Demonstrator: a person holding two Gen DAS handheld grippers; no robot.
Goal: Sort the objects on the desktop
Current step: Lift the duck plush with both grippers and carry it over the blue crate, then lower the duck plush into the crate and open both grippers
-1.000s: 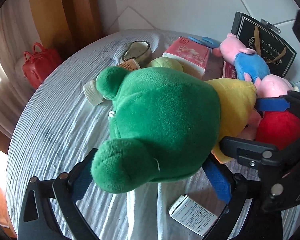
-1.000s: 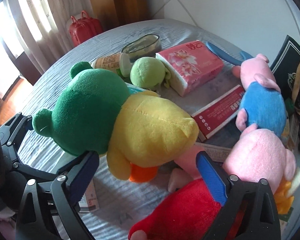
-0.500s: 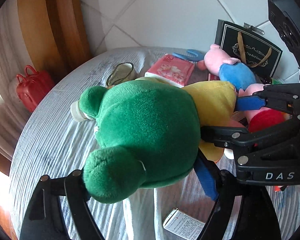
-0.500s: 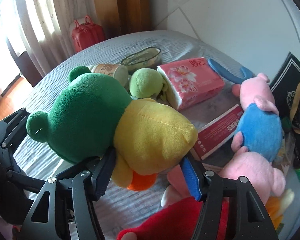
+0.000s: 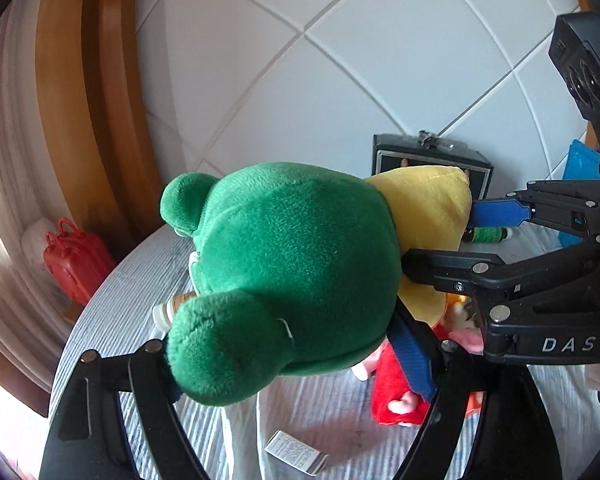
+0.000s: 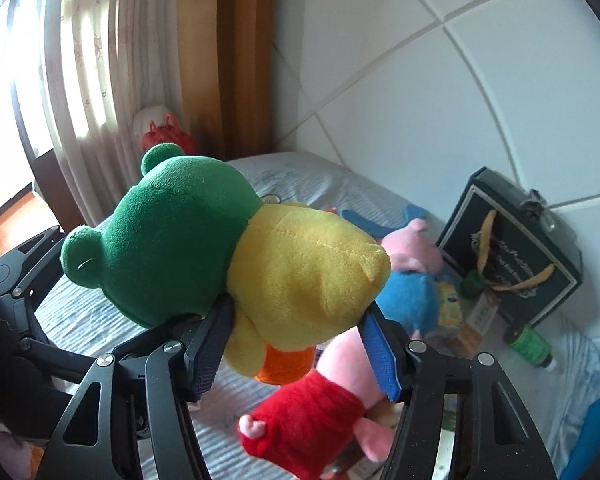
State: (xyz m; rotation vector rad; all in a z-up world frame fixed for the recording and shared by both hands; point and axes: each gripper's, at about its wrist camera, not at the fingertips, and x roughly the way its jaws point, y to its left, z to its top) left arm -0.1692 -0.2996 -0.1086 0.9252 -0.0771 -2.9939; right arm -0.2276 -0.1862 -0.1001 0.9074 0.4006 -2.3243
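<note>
White tiled wall, striped bedsheet (image 5: pixel 112 320) below. We've got both claws clamped on the plush toy (image 5: pixel 292 264): left claw (image 5: pixel 296 364) on green head, right claw (image 6: pixel 296 344) on yellow body. Uneven pulling could make it slip onto the pig toys (image 6: pixel 404 300) underneath.

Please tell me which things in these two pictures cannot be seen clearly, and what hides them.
- Frog toy: its face is turned away in both views.
- Left tool: its left pad is hidden behind the toy's green foot, left wrist view.
- Bottle on the table: mostly covered by the toy; label unreadable.
- Red-dressed pig plush: head hidden behind the right tool.
- Paper tag: print too small.
</note>
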